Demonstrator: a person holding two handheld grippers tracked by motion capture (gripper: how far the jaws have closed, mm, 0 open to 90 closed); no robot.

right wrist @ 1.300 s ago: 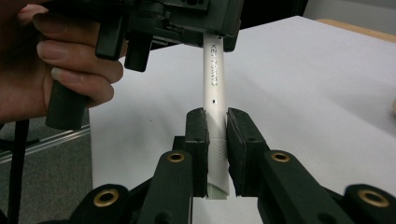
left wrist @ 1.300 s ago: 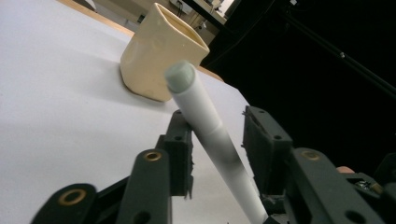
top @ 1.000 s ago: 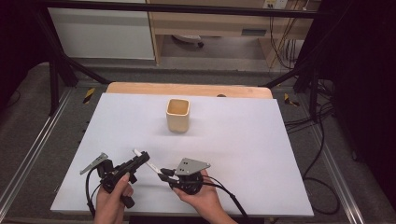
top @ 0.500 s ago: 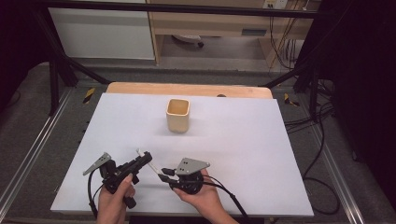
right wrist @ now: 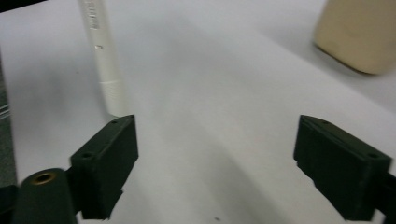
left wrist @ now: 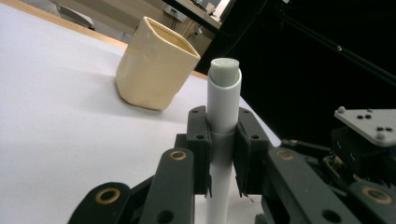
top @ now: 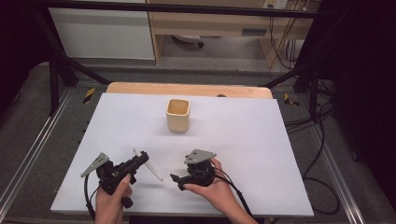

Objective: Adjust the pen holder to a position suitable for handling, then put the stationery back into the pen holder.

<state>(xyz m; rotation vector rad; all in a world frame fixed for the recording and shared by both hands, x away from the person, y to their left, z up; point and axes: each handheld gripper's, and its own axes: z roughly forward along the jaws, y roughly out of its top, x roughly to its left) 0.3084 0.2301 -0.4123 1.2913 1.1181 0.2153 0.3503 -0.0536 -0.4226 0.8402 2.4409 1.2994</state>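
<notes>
A white pen-like tube (top: 154,172) with a pale grey-green end (left wrist: 224,66) is held near the table's front edge. My left gripper (top: 139,160) is shut on the tube (left wrist: 224,100) around its middle. My right gripper (top: 175,180) sits just to the right of the tube. Its jaws have just been opening and now stand wide apart (right wrist: 215,163) with nothing between them. The tube (right wrist: 105,56) lies beyond its left jaw, apart from it. A cream square cup (top: 178,115) stands upright at the middle of the far side.
The white table sheet (top: 261,140) ends at a wooden strip (top: 187,88) at the back. Black frame posts and cables stand off to the sides. The right gripper's grey plate (left wrist: 369,123) shows close by in the left gripper view.
The right gripper's jaws have opened and let go of the tube's end. That hand has shifted right, away from the tube. The left gripper has kept still, holding the tube.
</notes>
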